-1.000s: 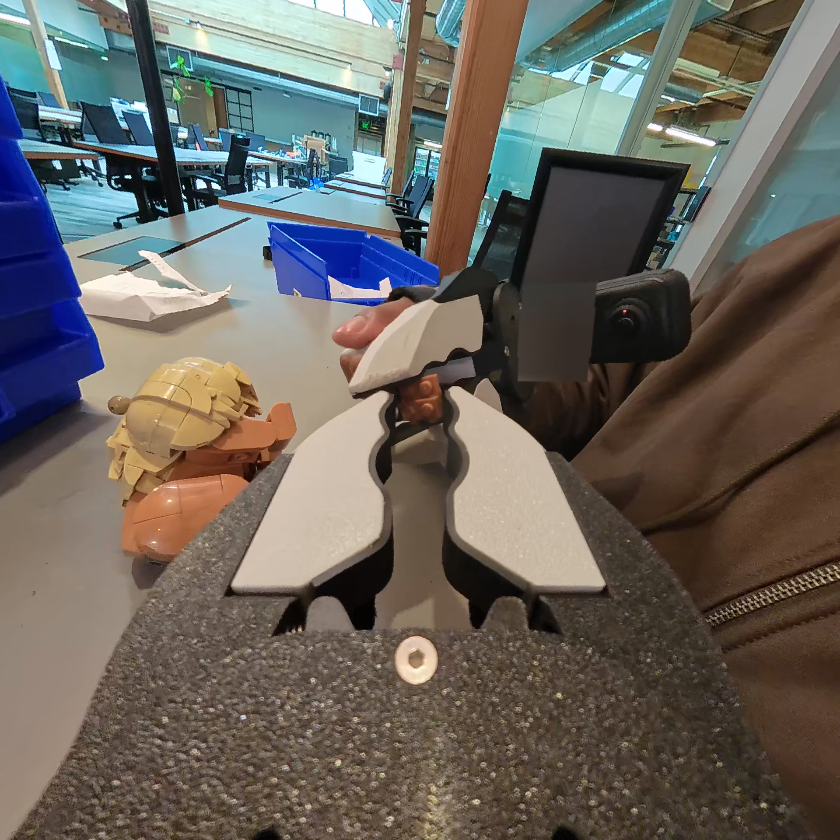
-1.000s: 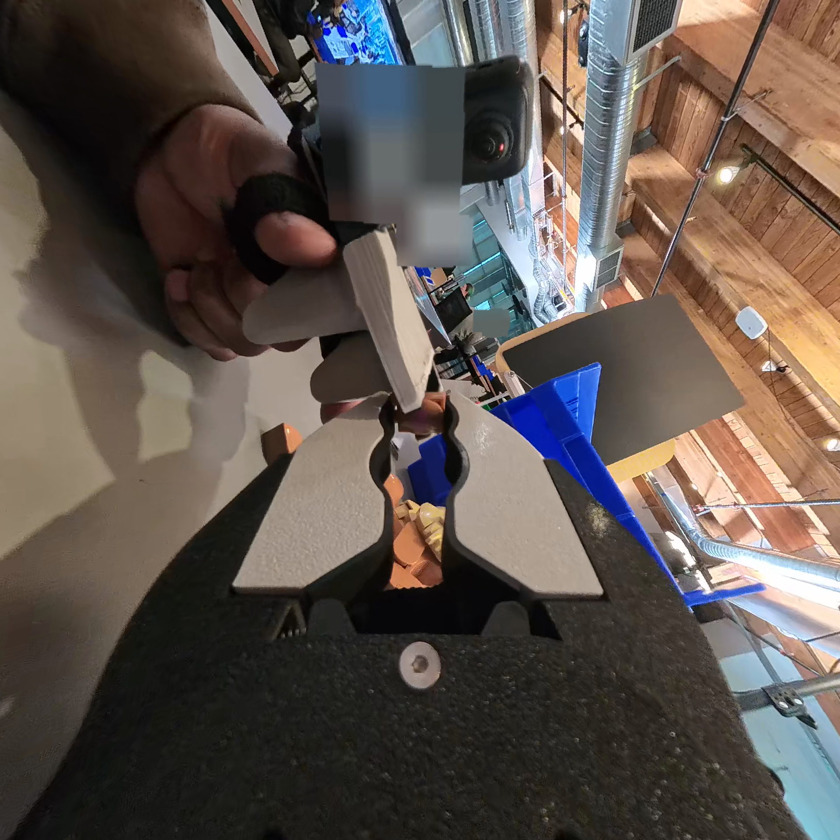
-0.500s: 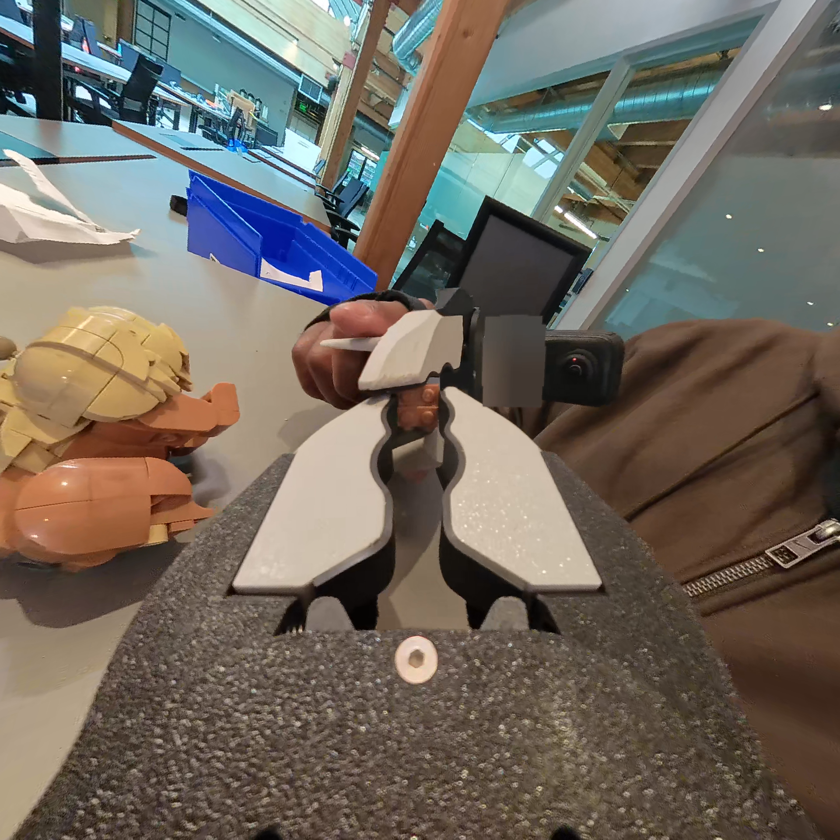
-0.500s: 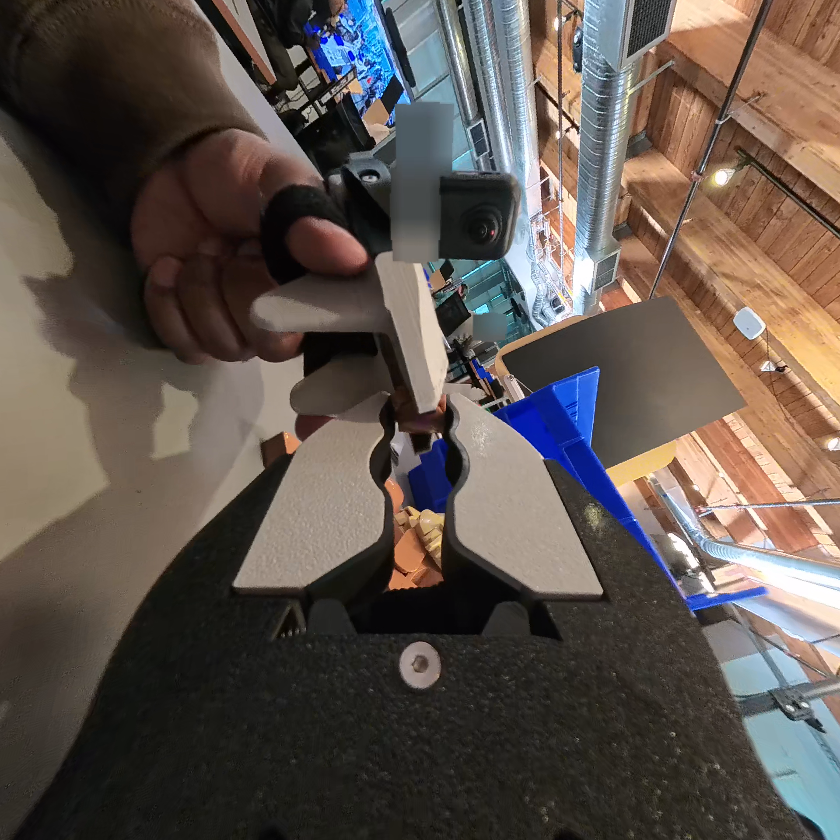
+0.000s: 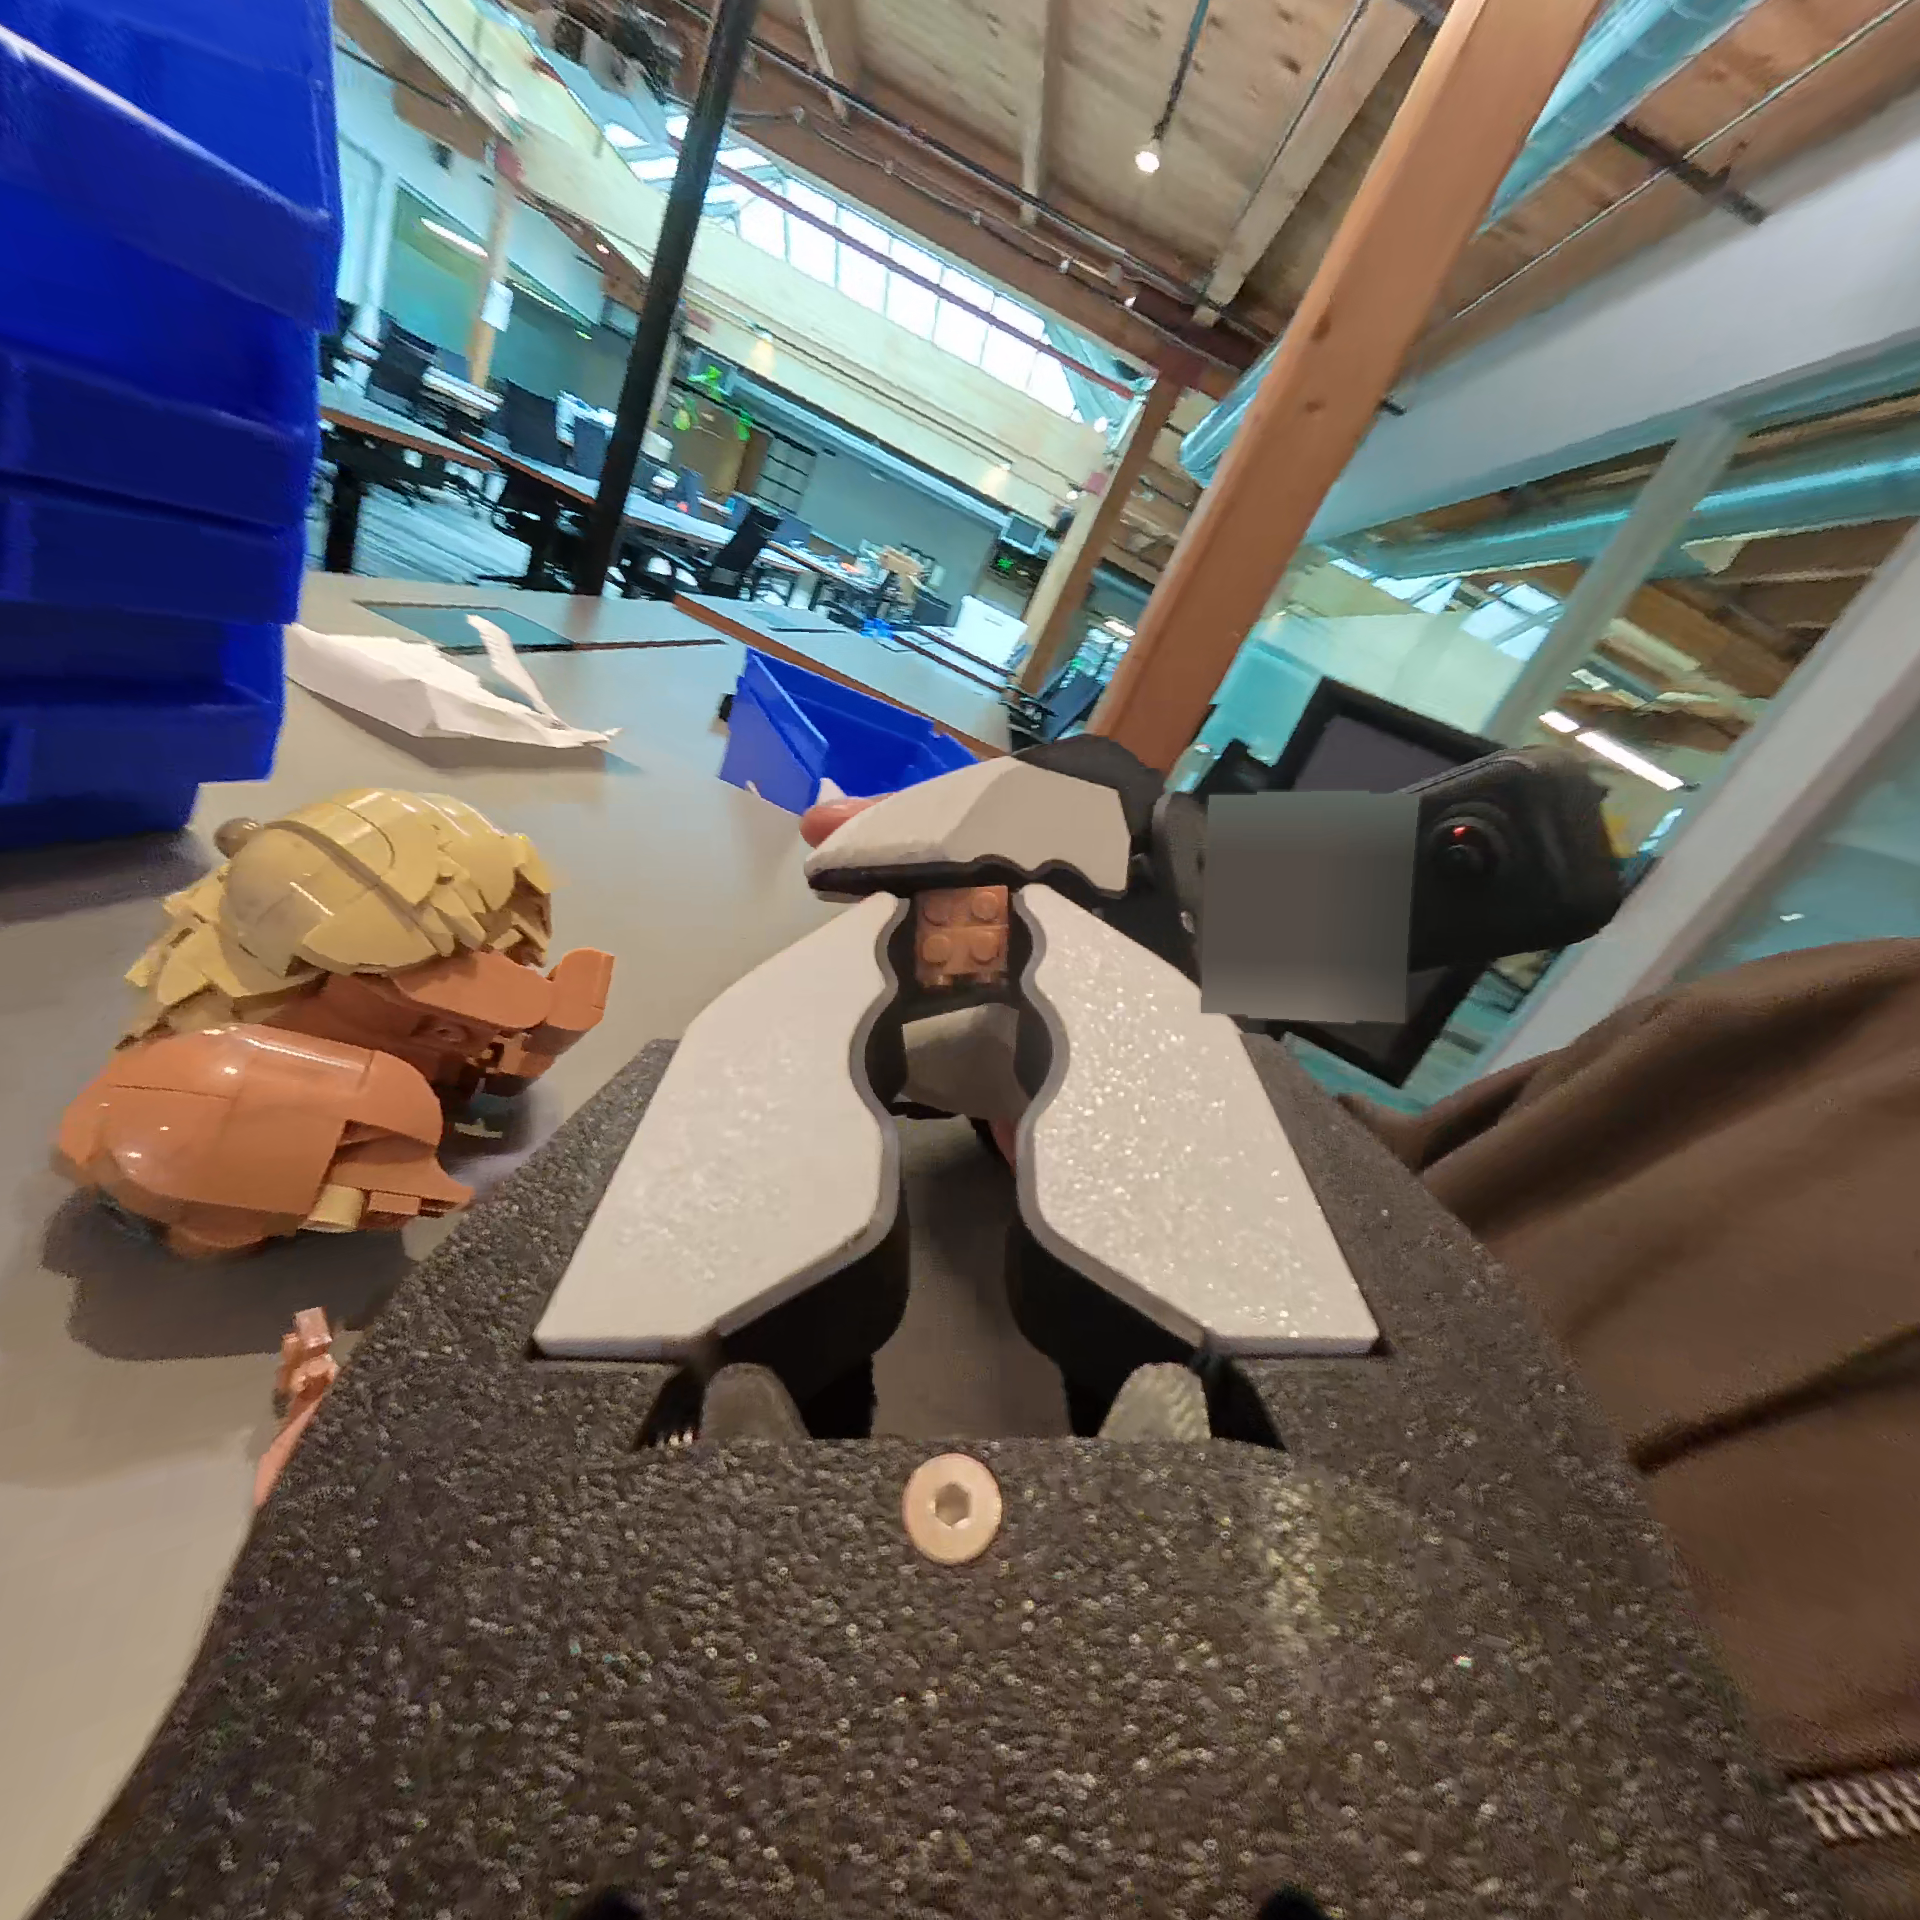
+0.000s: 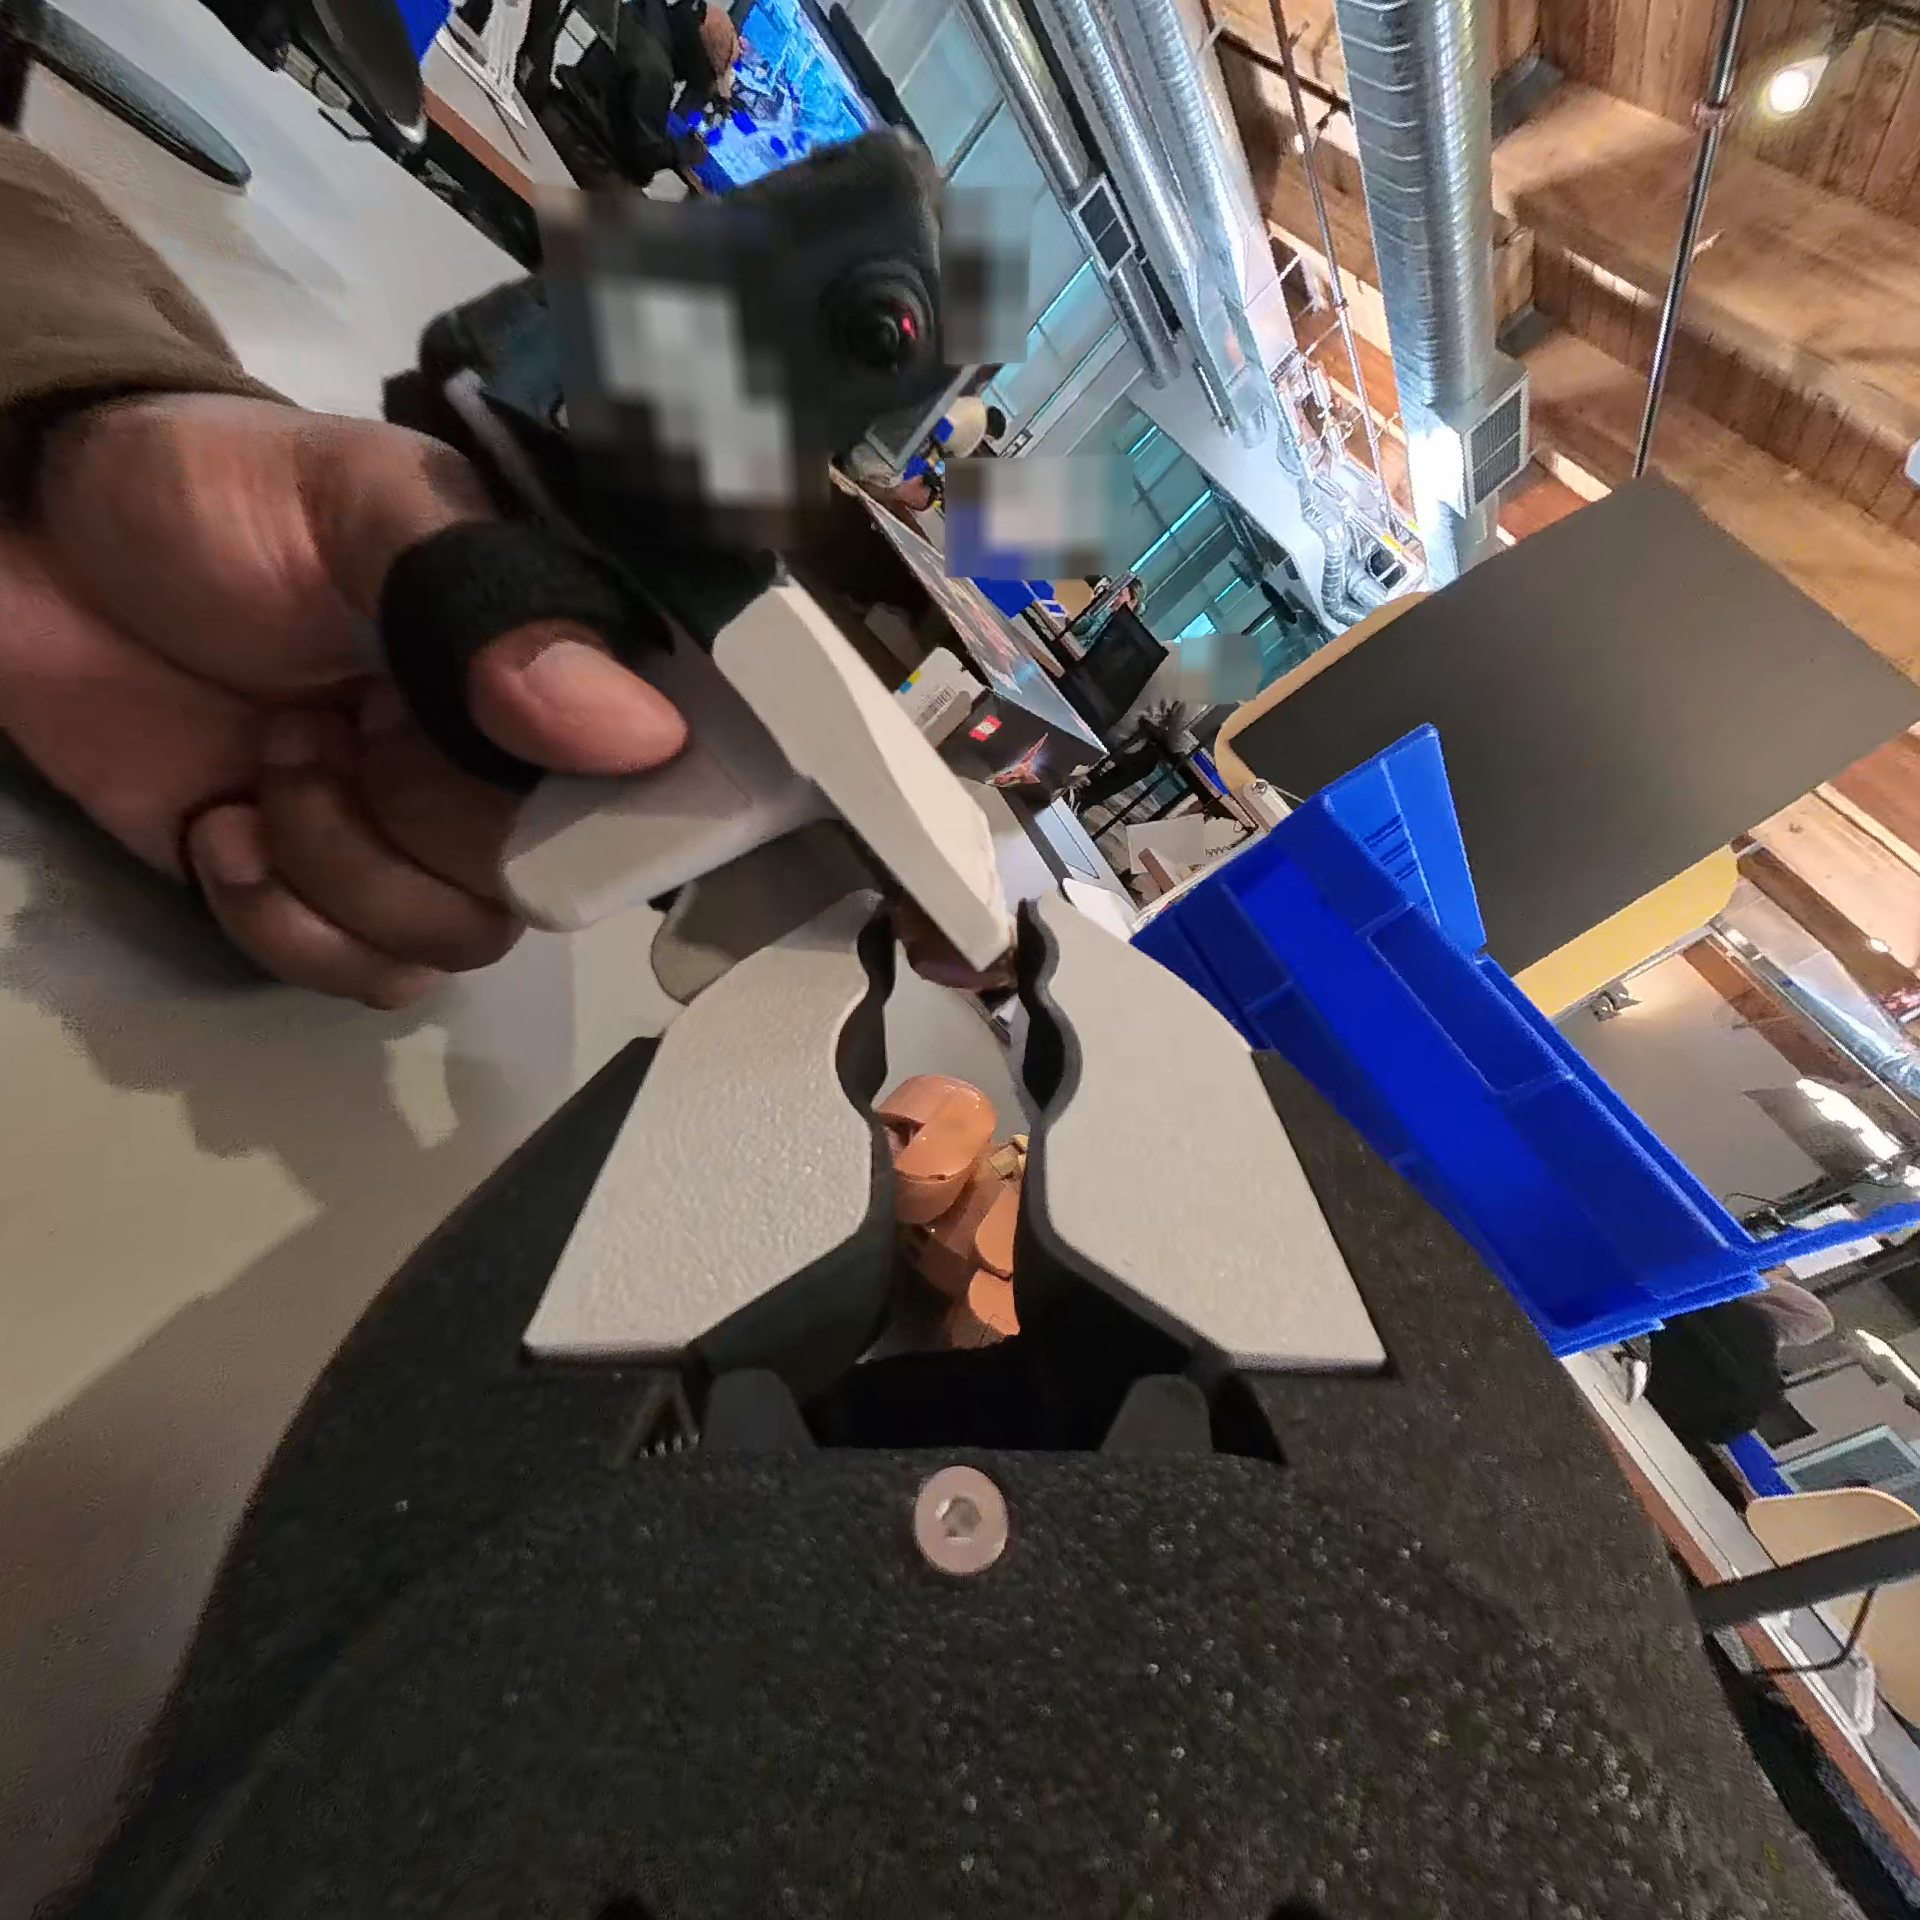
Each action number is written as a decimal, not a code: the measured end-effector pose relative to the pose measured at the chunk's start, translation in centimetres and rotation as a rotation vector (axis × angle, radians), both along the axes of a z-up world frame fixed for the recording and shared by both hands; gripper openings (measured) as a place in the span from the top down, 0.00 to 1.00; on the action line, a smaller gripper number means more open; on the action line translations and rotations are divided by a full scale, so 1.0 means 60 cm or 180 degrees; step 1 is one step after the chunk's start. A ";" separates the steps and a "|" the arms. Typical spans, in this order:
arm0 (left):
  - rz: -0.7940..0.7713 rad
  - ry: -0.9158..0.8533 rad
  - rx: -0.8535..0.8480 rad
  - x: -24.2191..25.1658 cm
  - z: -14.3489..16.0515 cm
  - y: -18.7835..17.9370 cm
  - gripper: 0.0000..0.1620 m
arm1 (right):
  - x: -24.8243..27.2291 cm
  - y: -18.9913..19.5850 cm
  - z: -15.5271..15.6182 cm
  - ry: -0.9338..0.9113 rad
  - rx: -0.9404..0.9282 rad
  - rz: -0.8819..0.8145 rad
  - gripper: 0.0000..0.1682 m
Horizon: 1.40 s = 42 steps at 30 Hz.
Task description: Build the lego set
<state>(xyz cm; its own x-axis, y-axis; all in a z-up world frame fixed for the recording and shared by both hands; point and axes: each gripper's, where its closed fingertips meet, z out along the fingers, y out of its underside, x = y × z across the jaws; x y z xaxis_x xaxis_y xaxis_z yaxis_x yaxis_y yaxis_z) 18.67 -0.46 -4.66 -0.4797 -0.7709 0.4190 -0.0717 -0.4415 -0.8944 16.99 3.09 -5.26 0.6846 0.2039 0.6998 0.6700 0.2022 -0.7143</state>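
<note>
My left gripper (image 5: 961,935) is shut on a small brown studded lego piece (image 5: 961,940), held in the air above the grey table (image 5: 675,862). My right gripper (image 6: 954,951) grips the same piece (image 6: 951,968) crosswise. Its fingers (image 5: 977,826) lie one over and one under the piece in the left wrist view. The left gripper's fingers (image 6: 873,769) hide most of the piece in the right wrist view. A tan and brown lego figure (image 5: 332,997) lies on the table to the left; it also shows between my right fingers (image 6: 945,1174).
A stack of blue bins (image 5: 135,416) stands at the far left, and another blue bin (image 5: 831,738) and crumpled white paper (image 5: 436,696) lie farther back. A small loose brown piece (image 5: 307,1361) lies near my left gripper. A person's brown jacket (image 5: 1662,1247) fills the right. The grippers are tip to tip, or close to it.
Both grippers kept hold of the small piece while turning together. The right gripper's finger now lies flat across the top of the piece. The lego figure now shows between the right fingers.
</note>
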 end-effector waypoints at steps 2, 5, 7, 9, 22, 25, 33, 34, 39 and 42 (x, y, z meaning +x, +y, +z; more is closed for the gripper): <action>0.0036 0.0018 0.0161 -0.002 -0.002 -0.003 0.90 | -0.001 -0.002 0.000 -0.0066 0.0033 -0.0042 0.87; 0.0004 0.0104 0.0210 -0.003 -0.008 -0.004 0.90 | 0.002 -0.003 -0.005 -0.0388 0.0163 -0.0144 0.88; -0.0020 0.0097 0.0142 -0.005 -0.007 -0.003 0.90 | 0.005 -0.003 -0.004 -0.0560 0.0286 -0.0251 0.89; 0.0008 0.0042 0.0078 -0.008 -0.001 0.003 0.90 | 0.012 -0.001 -0.002 -0.0589 0.0322 -0.0356 0.89; 0.0190 -0.0479 -0.1112 -0.024 0.031 0.046 0.90 | -0.008 0.001 0.023 -0.0003 0.0422 -0.0400 0.86; 0.0139 -0.0560 -0.1135 -0.024 0.034 0.034 0.90 | -0.011 0.006 0.027 0.0082 0.0447 -0.0481 0.86; 0.0078 -0.0620 -0.1146 -0.029 0.037 0.031 0.90 | -0.011 -0.001 0.034 -0.0010 0.0557 -0.0524 0.90; 0.0069 -0.0629 -0.1142 -0.030 0.037 0.030 0.90 | -0.010 -0.002 0.035 -0.0019 0.0575 -0.0520 0.91; 0.0075 -0.0630 -0.1181 -0.032 0.037 0.033 0.90 | 0.000 -0.015 0.050 0.0017 0.0758 -0.0519 1.00; 0.0051 -0.0627 -0.1156 -0.032 0.037 0.030 0.90 | 0.006 -0.021 0.057 0.0049 0.0815 -0.0511 1.00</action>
<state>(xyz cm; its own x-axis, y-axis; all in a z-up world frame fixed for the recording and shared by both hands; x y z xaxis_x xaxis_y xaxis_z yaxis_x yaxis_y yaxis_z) 16.76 1.34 -2.46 -0.5669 -0.5978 0.5668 0.0947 -0.7308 -0.6760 17.36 1.82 -1.86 0.7048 -0.0896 0.7038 0.6974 0.2695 -0.6641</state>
